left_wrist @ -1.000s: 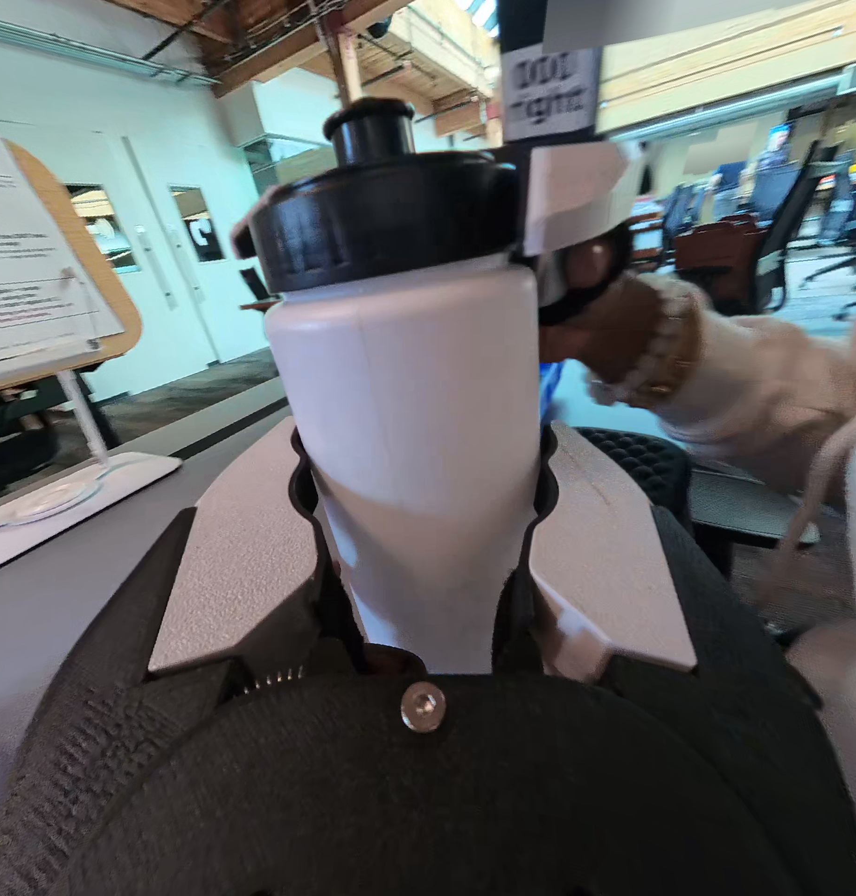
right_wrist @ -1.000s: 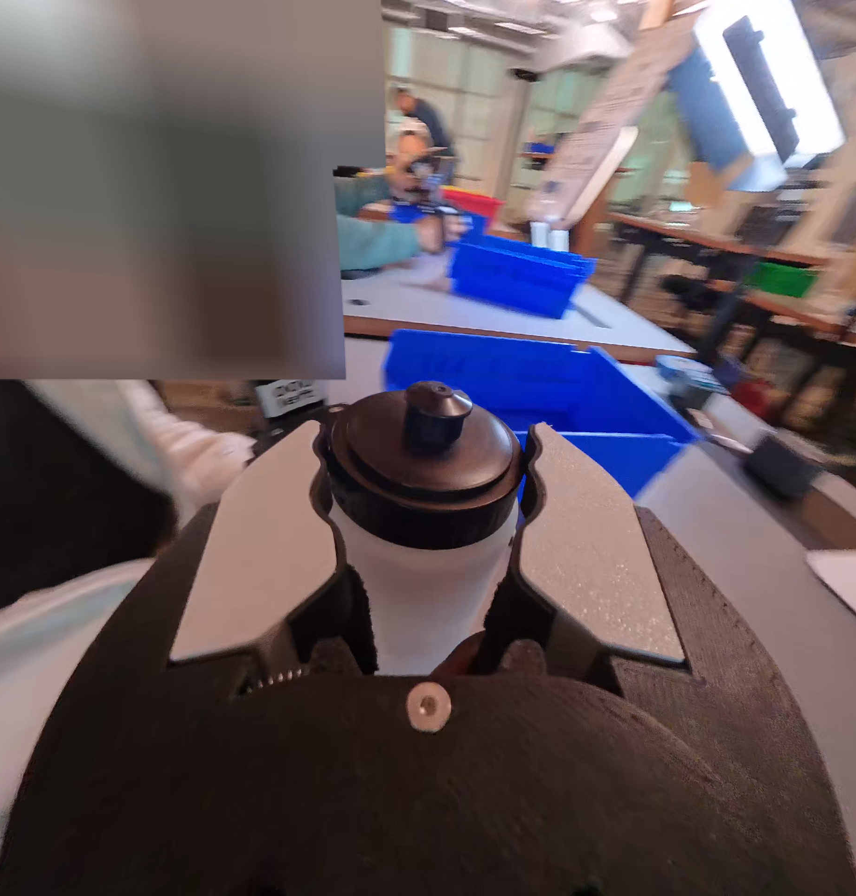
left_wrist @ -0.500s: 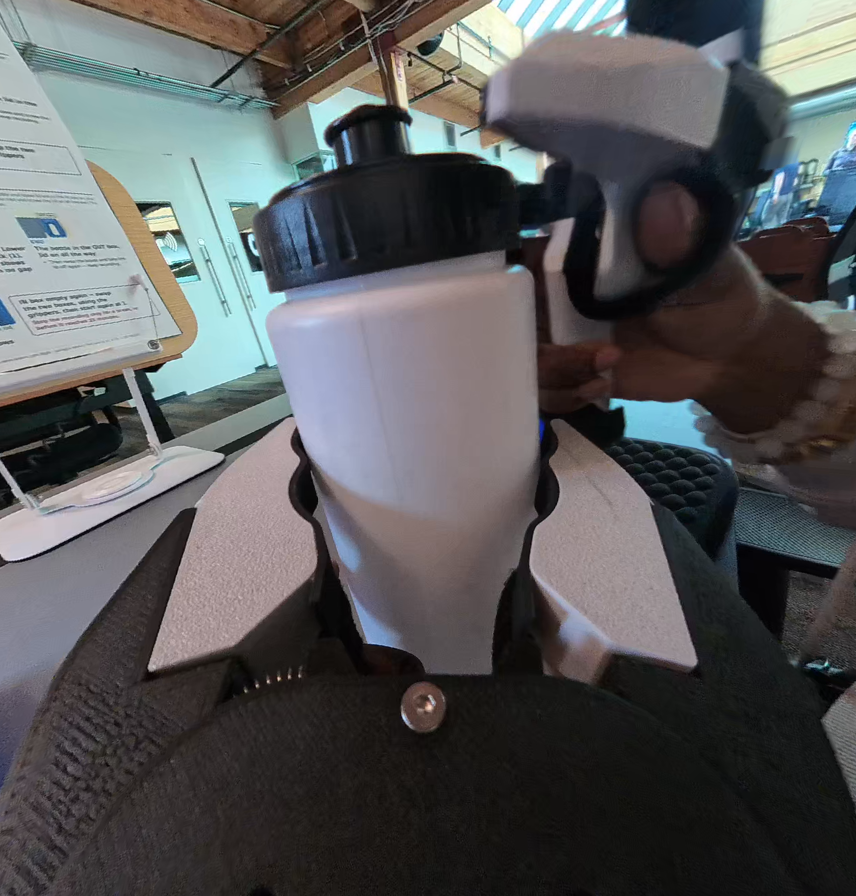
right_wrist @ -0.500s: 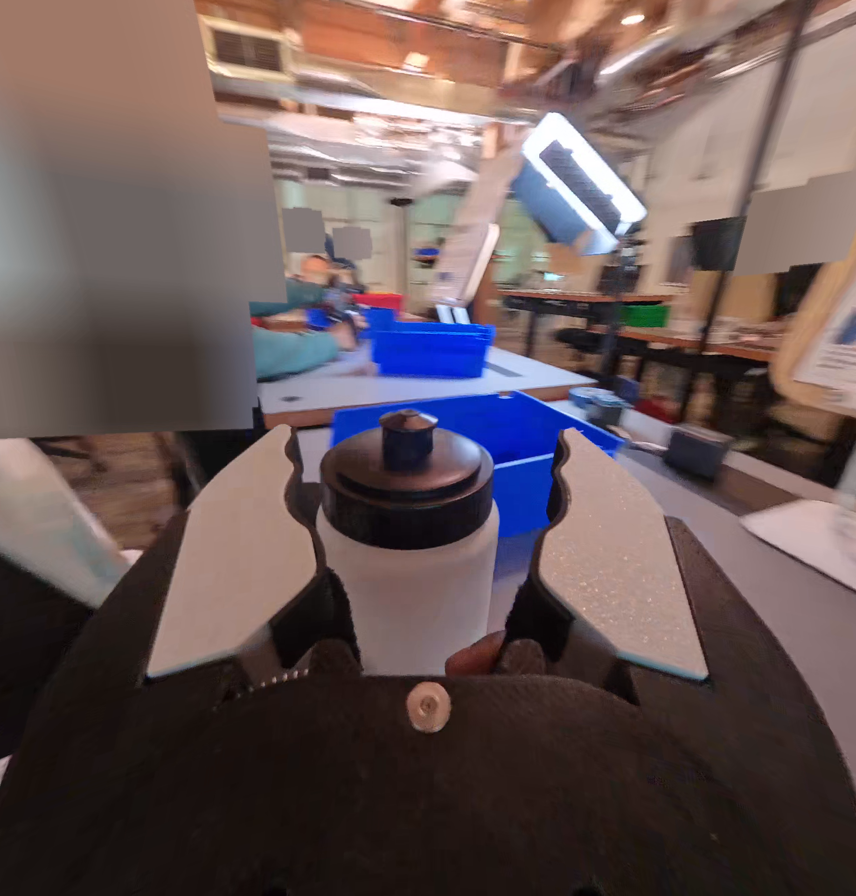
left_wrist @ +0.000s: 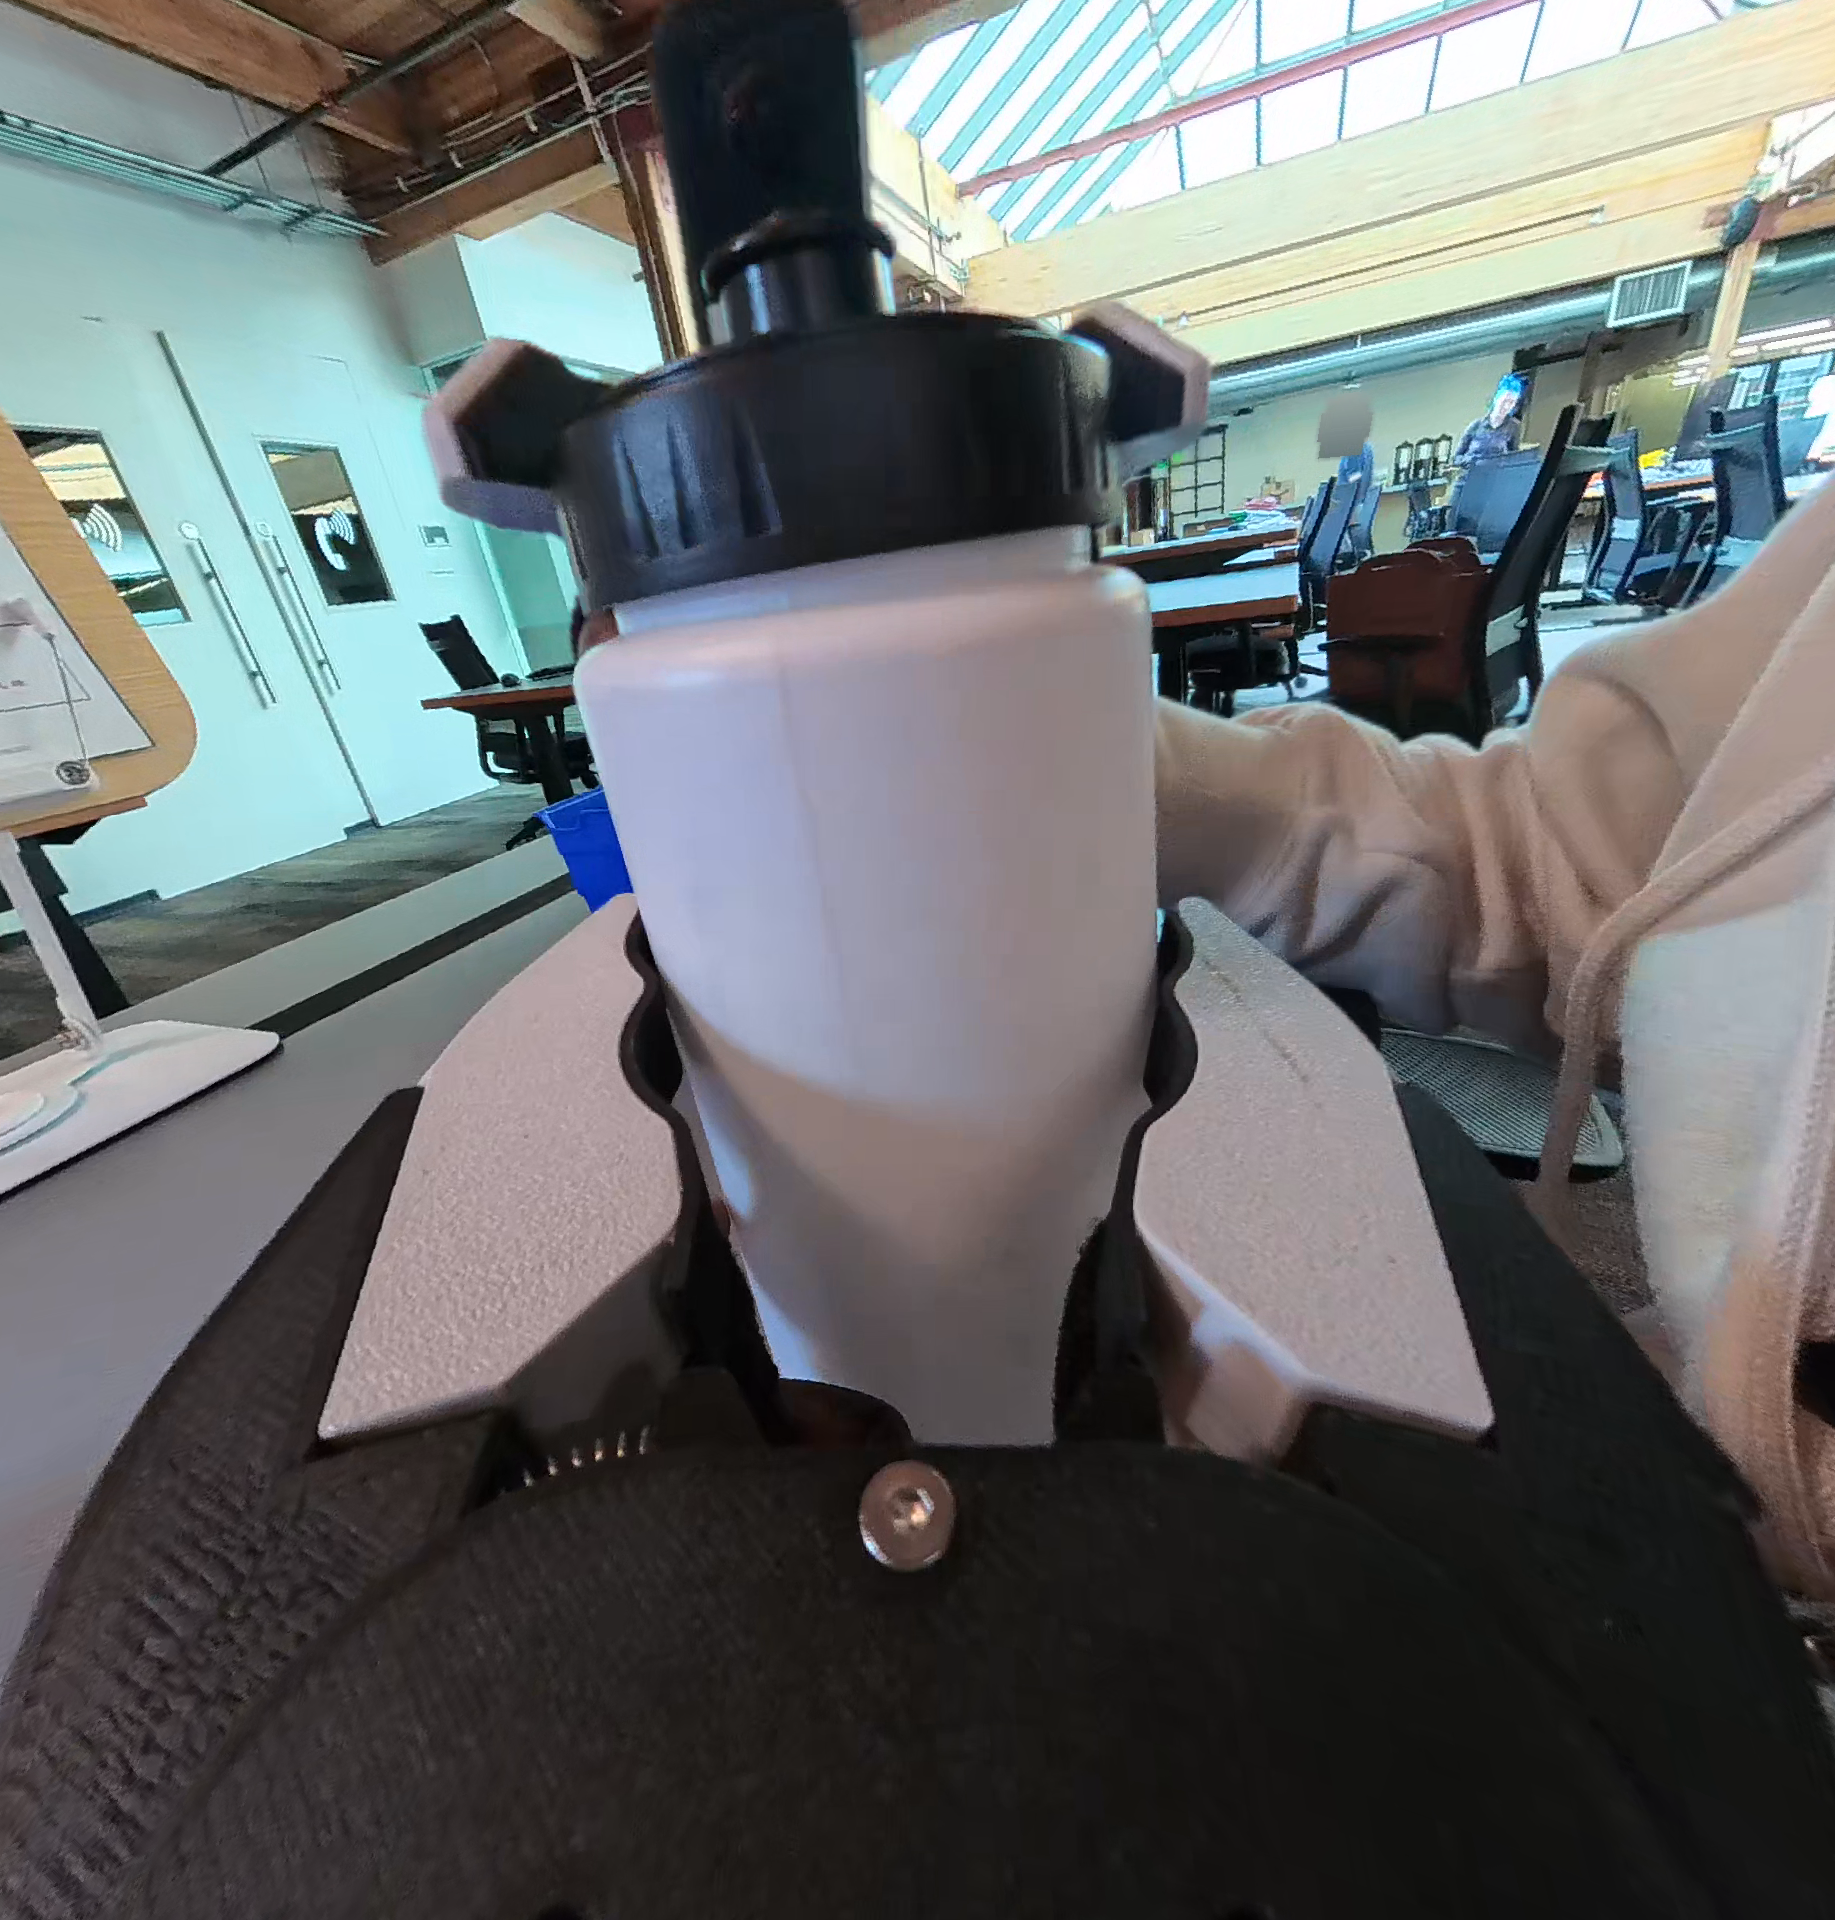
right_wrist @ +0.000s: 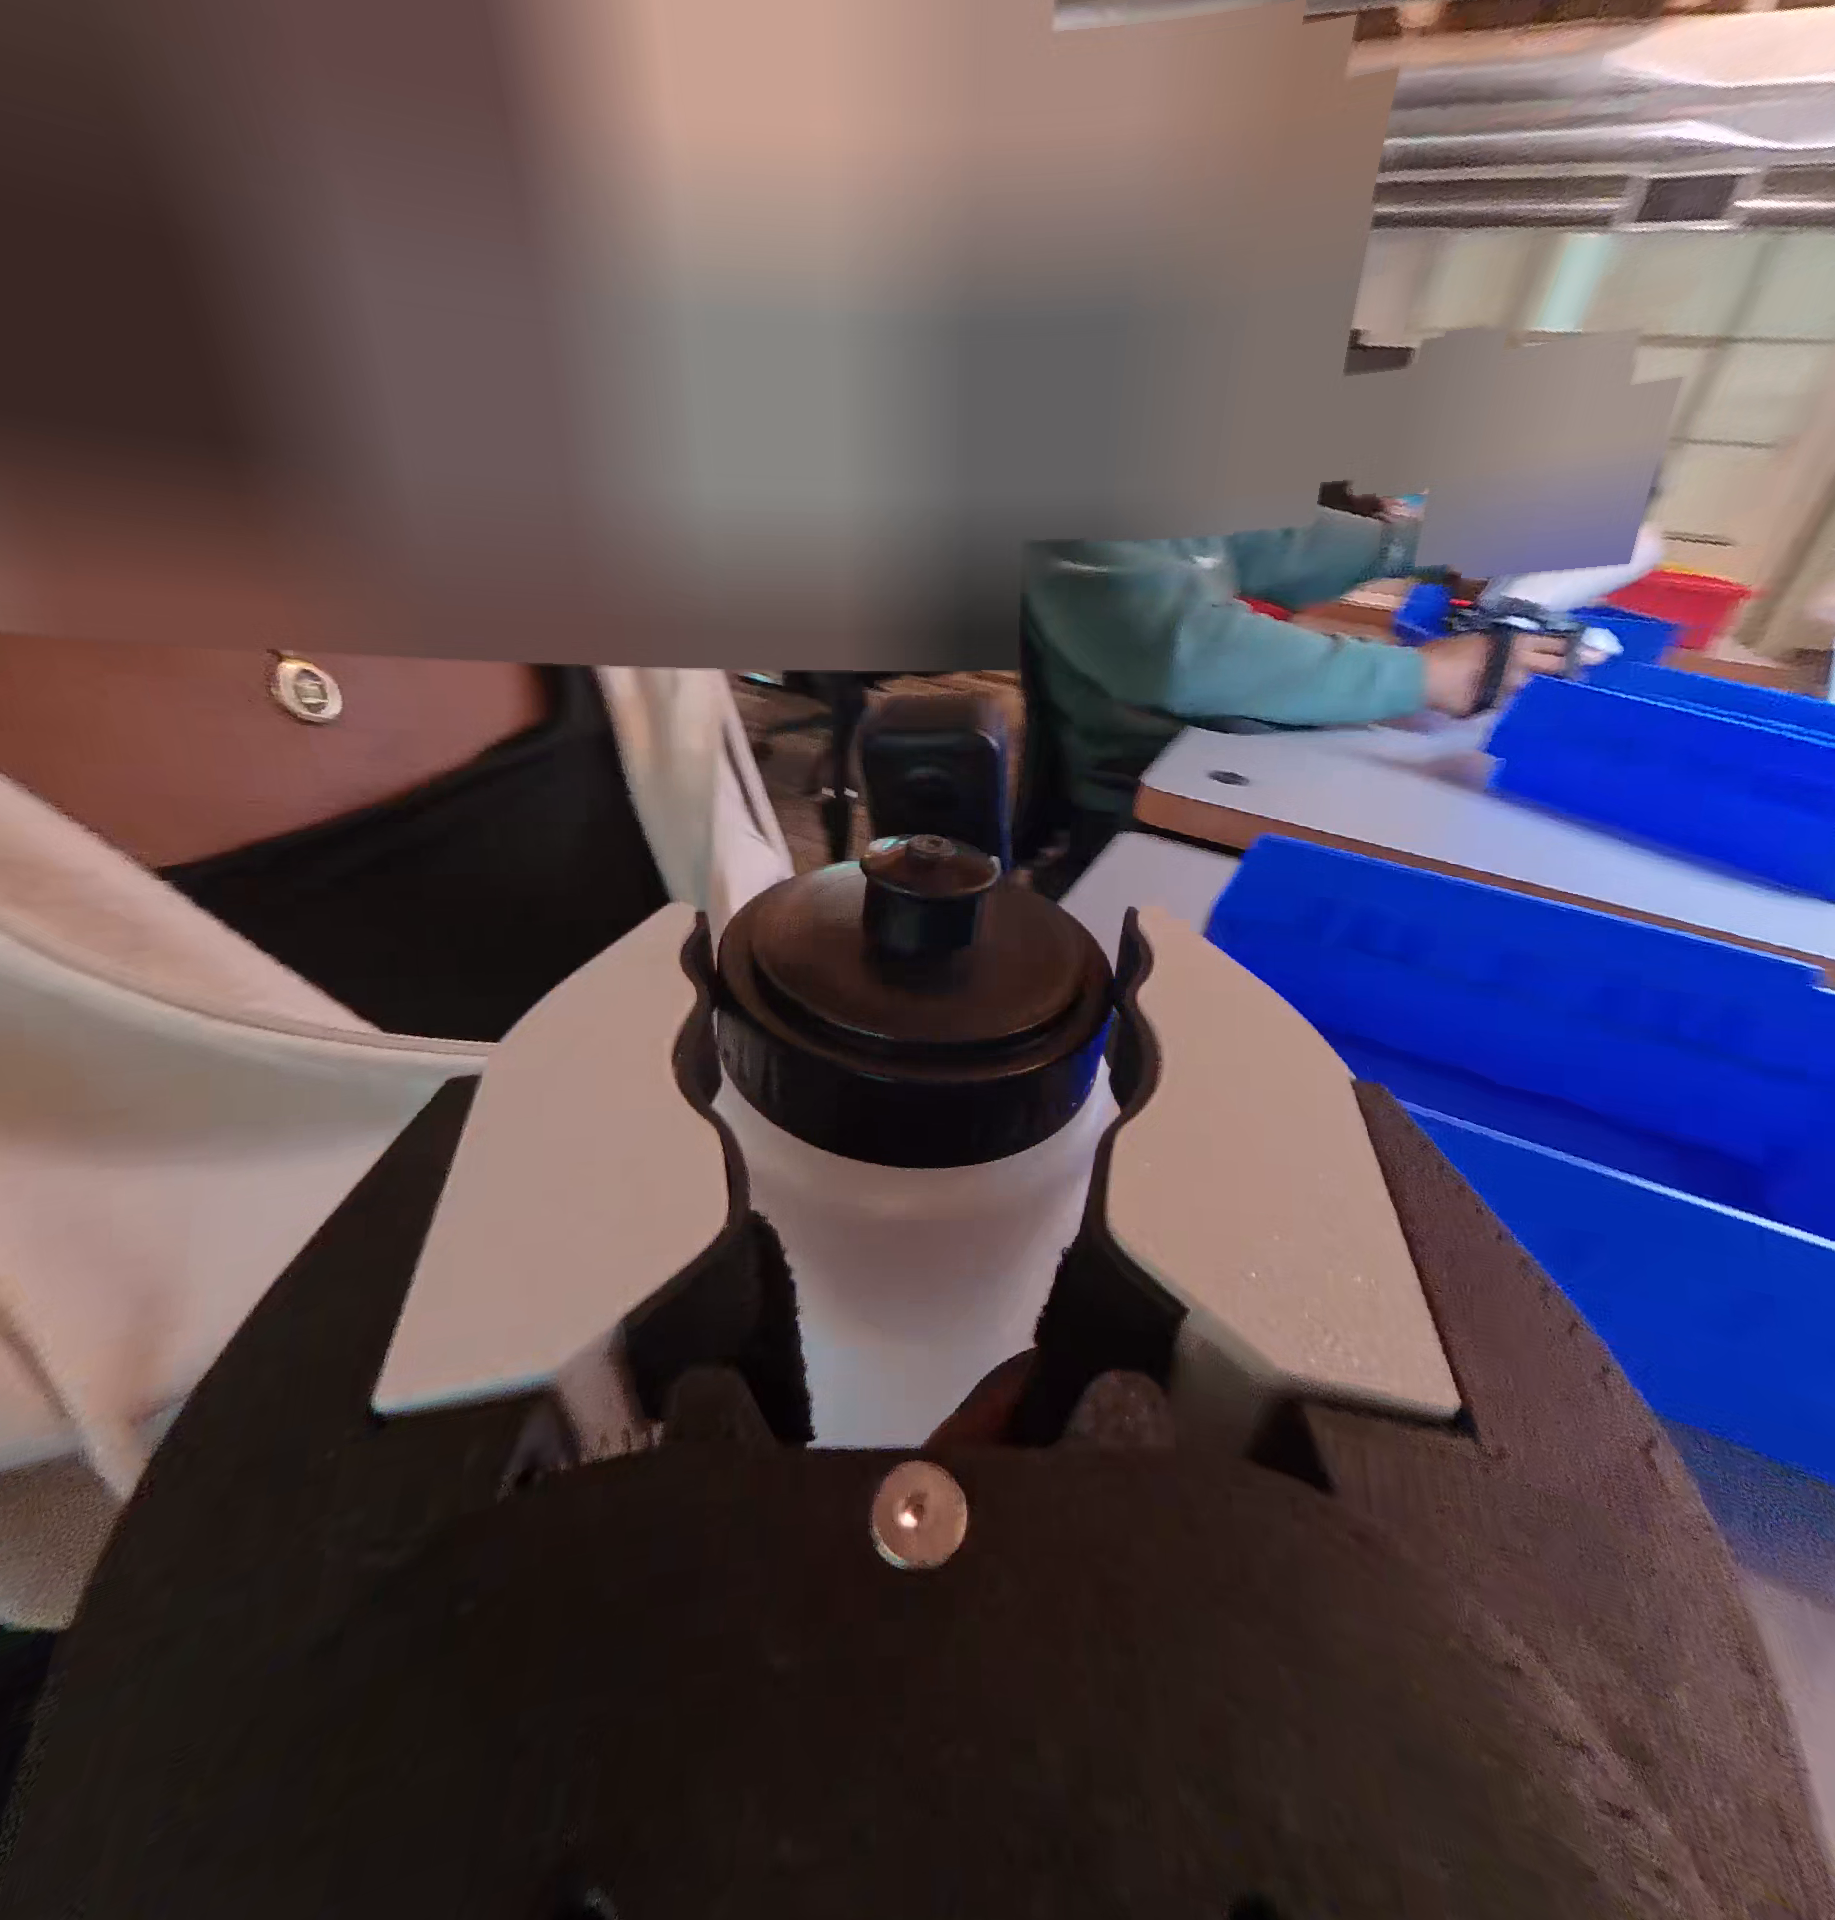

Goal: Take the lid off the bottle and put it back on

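Observation:
A white bottle (left_wrist: 871, 852) with a black spouted lid (left_wrist: 840, 468) stands upright in my left gripper (left_wrist: 897, 935), which is shut on its body. In the left wrist view my right gripper (left_wrist: 814, 416) comes from the far side, its fingertips (left_wrist: 487, 436) flanking the lid. In the right wrist view the lid (right_wrist: 913, 1029) sits between the jaws of my right gripper (right_wrist: 913, 935), which press on its rim, with the bottle (right_wrist: 913, 1247) below it. The lid is on the bottle.
Blue bins (right_wrist: 1515, 1018) stand on the grey table (left_wrist: 165, 1299) to the right in the right wrist view. A sign on a white stand (left_wrist: 51, 707) is at the left. The operator's cream sleeve (left_wrist: 1515, 831) is at the right. Another person (right_wrist: 1204, 644) works at a far table.
My right gripper let go of the lid, opened and swung round the bottle. It now grips the lid again from a new angle. The left gripper kept hold of the bottle.

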The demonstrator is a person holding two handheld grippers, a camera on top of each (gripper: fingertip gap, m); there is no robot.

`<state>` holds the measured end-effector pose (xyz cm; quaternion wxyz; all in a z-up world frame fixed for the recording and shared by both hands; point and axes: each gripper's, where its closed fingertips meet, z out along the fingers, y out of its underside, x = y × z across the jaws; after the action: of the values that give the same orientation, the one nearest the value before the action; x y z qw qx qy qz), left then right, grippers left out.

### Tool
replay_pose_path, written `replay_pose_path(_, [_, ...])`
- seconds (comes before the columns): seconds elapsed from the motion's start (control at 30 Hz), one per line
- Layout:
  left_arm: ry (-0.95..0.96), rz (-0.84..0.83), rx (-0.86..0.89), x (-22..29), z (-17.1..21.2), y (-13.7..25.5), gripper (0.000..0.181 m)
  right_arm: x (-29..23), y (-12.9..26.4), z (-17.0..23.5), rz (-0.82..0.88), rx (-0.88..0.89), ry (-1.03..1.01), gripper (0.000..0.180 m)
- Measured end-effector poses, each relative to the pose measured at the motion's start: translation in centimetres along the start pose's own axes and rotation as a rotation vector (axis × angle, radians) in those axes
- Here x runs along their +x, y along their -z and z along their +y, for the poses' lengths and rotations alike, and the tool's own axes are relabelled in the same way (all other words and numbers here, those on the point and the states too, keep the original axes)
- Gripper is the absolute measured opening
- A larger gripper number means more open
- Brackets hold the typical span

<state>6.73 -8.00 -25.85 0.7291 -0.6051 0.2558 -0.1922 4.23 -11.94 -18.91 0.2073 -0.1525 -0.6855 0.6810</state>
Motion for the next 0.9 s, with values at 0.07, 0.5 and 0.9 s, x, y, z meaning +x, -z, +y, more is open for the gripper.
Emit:
replay_pose_path(0.07, [0.002,-0.012,-0.001,-0.3,0.0,0.0,0.089,0.2,0.0,-0.2,-0.052,0.043,-0.038,0.074])
replay_pose_path(0.5, [-0.052,-0.186,-0.018,-2.4,0.2,0.5,0.09,3.6,0.2,0.5,0.952,-0.111,0.082,0.085])
replay_pose_path(0.9, [-0.019,-0.041,0.009,-0.6,-0.1,0.3,0.089,0.2,-0.7,-0.1,-0.074,-0.019,-0.01,0.076])
